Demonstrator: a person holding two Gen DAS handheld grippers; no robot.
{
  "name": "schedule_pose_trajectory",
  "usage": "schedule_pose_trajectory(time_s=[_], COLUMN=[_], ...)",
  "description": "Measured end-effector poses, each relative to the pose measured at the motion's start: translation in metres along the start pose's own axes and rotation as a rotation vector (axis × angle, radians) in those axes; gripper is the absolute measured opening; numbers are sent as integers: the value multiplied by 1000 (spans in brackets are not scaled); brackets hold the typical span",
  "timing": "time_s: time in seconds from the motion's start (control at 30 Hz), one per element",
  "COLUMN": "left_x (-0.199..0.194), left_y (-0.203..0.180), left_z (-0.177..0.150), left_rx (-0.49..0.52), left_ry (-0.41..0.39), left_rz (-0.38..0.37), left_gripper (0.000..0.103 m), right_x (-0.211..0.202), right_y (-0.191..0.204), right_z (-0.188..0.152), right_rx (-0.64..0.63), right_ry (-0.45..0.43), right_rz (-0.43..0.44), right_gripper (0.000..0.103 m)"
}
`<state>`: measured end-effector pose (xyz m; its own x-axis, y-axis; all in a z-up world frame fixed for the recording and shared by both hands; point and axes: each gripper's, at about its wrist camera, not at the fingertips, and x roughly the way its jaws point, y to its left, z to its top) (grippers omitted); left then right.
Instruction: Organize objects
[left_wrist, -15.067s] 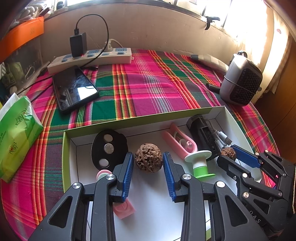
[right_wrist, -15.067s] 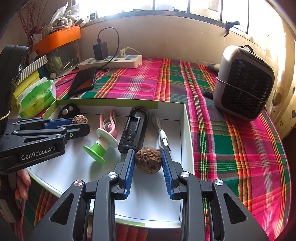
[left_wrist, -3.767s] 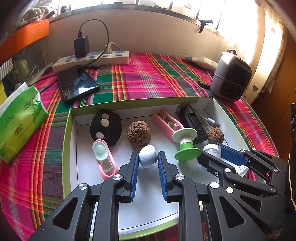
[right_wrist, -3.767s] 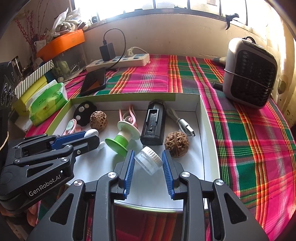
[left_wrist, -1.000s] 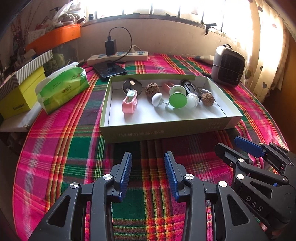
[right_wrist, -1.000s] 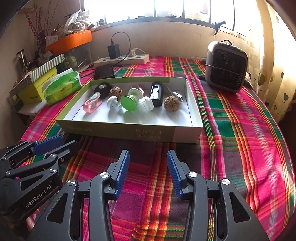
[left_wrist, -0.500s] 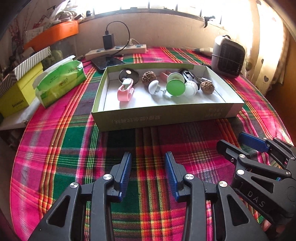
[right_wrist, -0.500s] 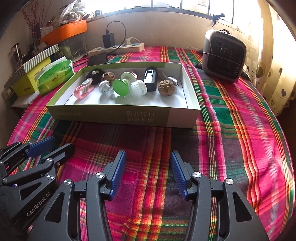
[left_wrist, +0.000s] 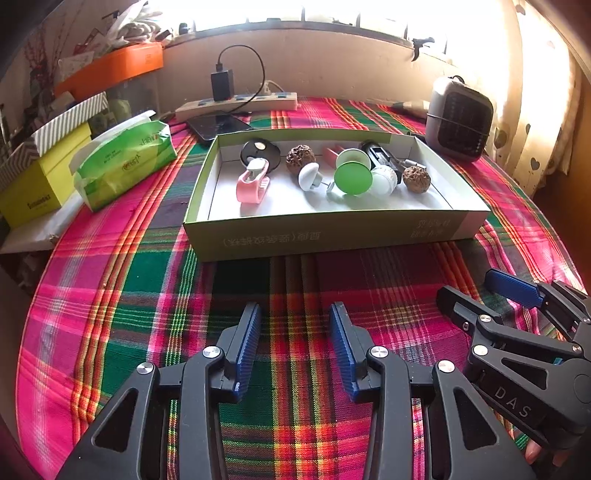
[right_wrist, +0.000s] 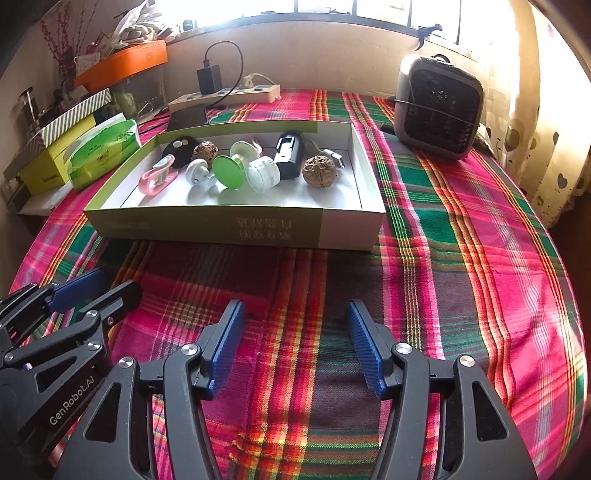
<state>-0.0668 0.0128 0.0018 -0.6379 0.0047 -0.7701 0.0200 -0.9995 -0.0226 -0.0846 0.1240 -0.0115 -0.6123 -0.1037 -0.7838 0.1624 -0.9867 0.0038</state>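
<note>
A shallow green-and-white box (left_wrist: 332, 236) (right_wrist: 207, 225) sits on the plaid tablecloth. It holds a pink clip (left_wrist: 253, 182), a black oval piece (left_wrist: 255, 149), two walnuts (left_wrist: 300, 158) (left_wrist: 416, 178), a white knob (left_wrist: 309, 176), a green-and-white spool (left_wrist: 352, 177), a small white jar (left_wrist: 384, 180), a black case (right_wrist: 290, 149) and a cable plug (right_wrist: 332, 154). My left gripper (left_wrist: 293, 332) is open and empty over the cloth in front of the box. My right gripper (right_wrist: 295, 332) is open and empty beside it, also short of the box.
A small grey heater (left_wrist: 460, 118) (right_wrist: 437, 107) stands at the back right. A green tissue pack (left_wrist: 125, 158), a yellow box (left_wrist: 40, 184), a phone (left_wrist: 218, 125) and a power strip (left_wrist: 240, 103) lie at the back left. The table edge curves down at the right (right_wrist: 569, 266).
Both grippers have come slightly closer to the box and the right jaws have opened a little wider. The box contents have not moved.
</note>
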Motion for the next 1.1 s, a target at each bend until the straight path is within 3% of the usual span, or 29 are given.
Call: schedule_pose_trajectory(time_s=[1.1], left_x=[0], left_y=[0], left_z=[0], left_rx=[1], left_ry=[1], left_rz=[1], left_gripper=[38], right_x=[1], right_y=[2], right_z=[0], right_rx=[-7], right_ry=[1], right_rz=[6], right_gripper=[64])
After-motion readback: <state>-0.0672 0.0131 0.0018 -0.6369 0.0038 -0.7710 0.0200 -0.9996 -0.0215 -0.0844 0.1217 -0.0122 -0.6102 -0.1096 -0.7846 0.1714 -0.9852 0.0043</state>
